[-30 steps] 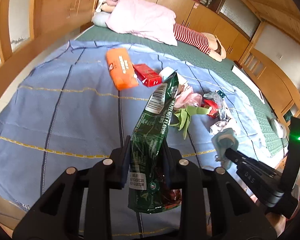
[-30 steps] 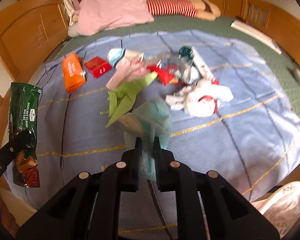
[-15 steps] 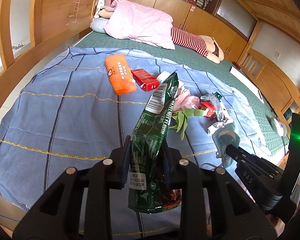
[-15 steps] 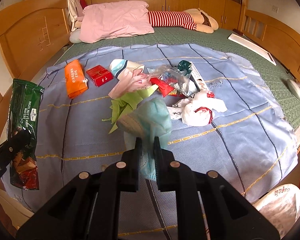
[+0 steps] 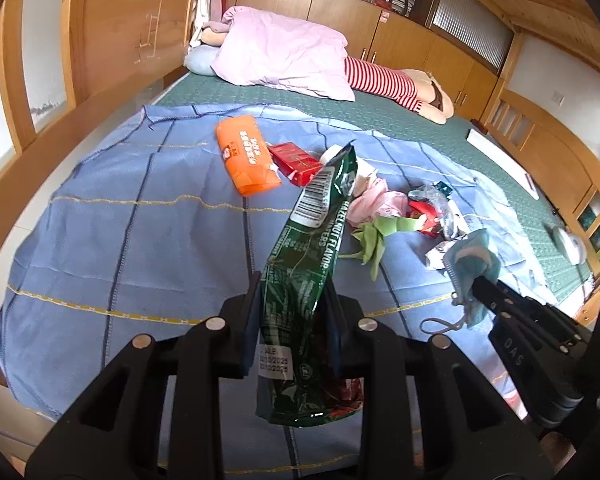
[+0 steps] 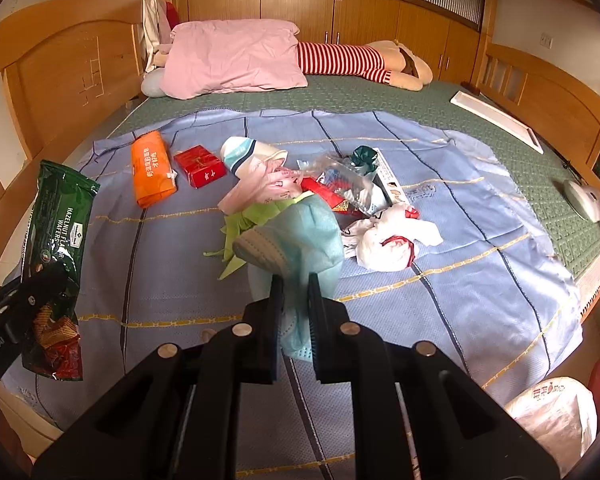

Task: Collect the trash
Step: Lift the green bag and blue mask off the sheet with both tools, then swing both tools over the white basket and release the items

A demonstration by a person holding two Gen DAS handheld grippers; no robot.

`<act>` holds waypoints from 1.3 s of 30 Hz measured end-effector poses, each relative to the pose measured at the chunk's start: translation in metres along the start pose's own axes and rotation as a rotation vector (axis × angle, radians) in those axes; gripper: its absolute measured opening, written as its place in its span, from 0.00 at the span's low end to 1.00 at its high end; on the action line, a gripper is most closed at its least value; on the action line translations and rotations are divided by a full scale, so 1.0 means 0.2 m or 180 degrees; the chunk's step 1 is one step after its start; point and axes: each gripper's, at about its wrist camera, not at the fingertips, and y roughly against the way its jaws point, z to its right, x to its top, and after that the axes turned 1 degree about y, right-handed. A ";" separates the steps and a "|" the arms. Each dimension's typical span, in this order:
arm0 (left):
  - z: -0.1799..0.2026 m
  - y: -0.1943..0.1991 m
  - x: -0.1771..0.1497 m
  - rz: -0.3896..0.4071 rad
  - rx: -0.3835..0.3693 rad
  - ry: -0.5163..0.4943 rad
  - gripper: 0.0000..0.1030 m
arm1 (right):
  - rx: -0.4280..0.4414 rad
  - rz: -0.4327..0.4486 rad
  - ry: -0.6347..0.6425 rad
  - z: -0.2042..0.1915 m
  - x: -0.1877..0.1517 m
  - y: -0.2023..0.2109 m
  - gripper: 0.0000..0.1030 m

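Note:
My left gripper point(image 5: 292, 300) is shut on a green hazelnut wafer wrapper point(image 5: 312, 248) and holds it above the near edge of the blue cloth point(image 5: 140, 208); the wrapper also shows in the right wrist view point(image 6: 56, 240). My right gripper point(image 6: 294, 292) is shut on a crumpled light blue face mask point(image 6: 308, 232), also seen in the left wrist view point(image 5: 472, 260). More trash lies on the cloth: an orange pack point(image 6: 150, 168), a red box point(image 6: 200, 166), a pink bag point(image 6: 268, 188), green paper point(image 6: 244, 224), a white bag point(image 6: 388, 240).
A white plastic bag point(image 6: 552, 412) sits on the floor at the lower right, beside the bed. A pink pillow point(image 6: 232, 60) and a striped plush toy point(image 6: 360, 60) lie at the far end. Wooden bed rails point(image 6: 60, 72) run along both sides.
Both grippers have pulled back and up from the bed with their loads still held; the trash pile looks farther away and more of the room shows.

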 end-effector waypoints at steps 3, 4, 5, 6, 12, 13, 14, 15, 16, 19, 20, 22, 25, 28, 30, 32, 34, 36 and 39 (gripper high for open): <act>0.01 0.00 0.00 -0.0005 0.0038 -0.0045 0.28 | 0.0006 -0.0007 -0.0010 0.01 0.00 0.00 0.13; 0.01 0.00 0.00 -0.0007 0.0032 -0.0048 0.28 | 0.0007 -0.0007 -0.0015 0.01 0.00 -0.01 0.13; 0.01 0.00 0.00 -0.0008 0.0026 -0.0058 0.28 | 0.0007 -0.0004 -0.0020 0.01 0.00 0.00 0.13; 0.01 0.00 0.00 -0.0007 0.0021 -0.0065 0.28 | 0.0011 0.0009 -0.0030 0.01 0.00 0.00 0.13; 0.10 0.05 0.01 0.0030 -0.0359 -0.0168 0.28 | 0.0205 0.0299 -0.0080 0.22 0.03 0.27 0.13; 0.13 0.06 0.00 0.0019 -0.0501 -0.0216 0.28 | 0.0160 0.0338 -0.0023 0.29 0.02 0.35 0.12; 0.15 0.06 -0.01 -0.0017 -0.0652 -0.0274 0.28 | 0.0106 0.0331 0.0006 0.38 0.01 0.42 0.13; 0.18 0.07 -0.01 -0.0064 -0.0792 -0.0332 0.28 | 0.0077 0.0287 0.0008 0.45 -0.01 0.46 0.13; 0.22 0.08 -0.03 -0.0126 -0.0975 -0.0388 0.28 | 0.0055 0.0174 -0.0001 0.54 -0.05 0.50 0.13; 0.34 0.15 -0.08 -0.0301 -0.1548 -0.0569 0.28 | -0.0056 -0.0276 -0.0029 0.78 -0.22 0.54 0.13; 0.39 0.17 -0.11 -0.0345 -0.1757 -0.0640 0.28 | -0.0139 -0.0460 -0.0045 0.85 -0.30 0.54 0.13; 0.49 0.22 -0.16 -0.0456 -0.2113 -0.0783 0.28 | -0.0186 -0.0823 -0.0090 0.95 -0.45 0.50 0.14; 0.68 0.26 -0.28 -0.0686 -0.2563 -0.1046 0.28 | 0.0011 -0.1575 -0.0455 1.09 -0.67 0.38 0.40; 0.85 0.28 -0.43 -0.1006 -0.2967 -0.1316 0.28 | 0.0095 -0.1523 -0.1153 1.28 -0.75 0.41 0.52; 0.95 0.28 -0.54 -0.1256 -0.3165 -0.1512 0.65 | -0.0058 -0.1304 -0.1469 1.39 -0.73 0.48 0.54; 1.02 0.28 -0.63 -0.1368 -0.3126 -0.1595 0.83 | -0.0007 -0.1160 -0.1659 1.46 -0.71 0.52 0.58; 1.04 0.27 -0.66 -0.1448 -0.3108 -0.1639 0.84 | -0.0059 -0.1026 -0.1696 1.46 -0.67 0.54 0.62; 1.00 0.25 -0.63 -0.1429 -0.3175 -0.1474 0.85 | -0.0062 -0.0860 -0.1600 1.44 -0.63 0.57 0.62; 0.91 0.22 -0.54 -0.1413 -0.3244 -0.1116 0.87 | 0.0051 -0.0648 -0.1529 1.43 -0.58 0.60 0.63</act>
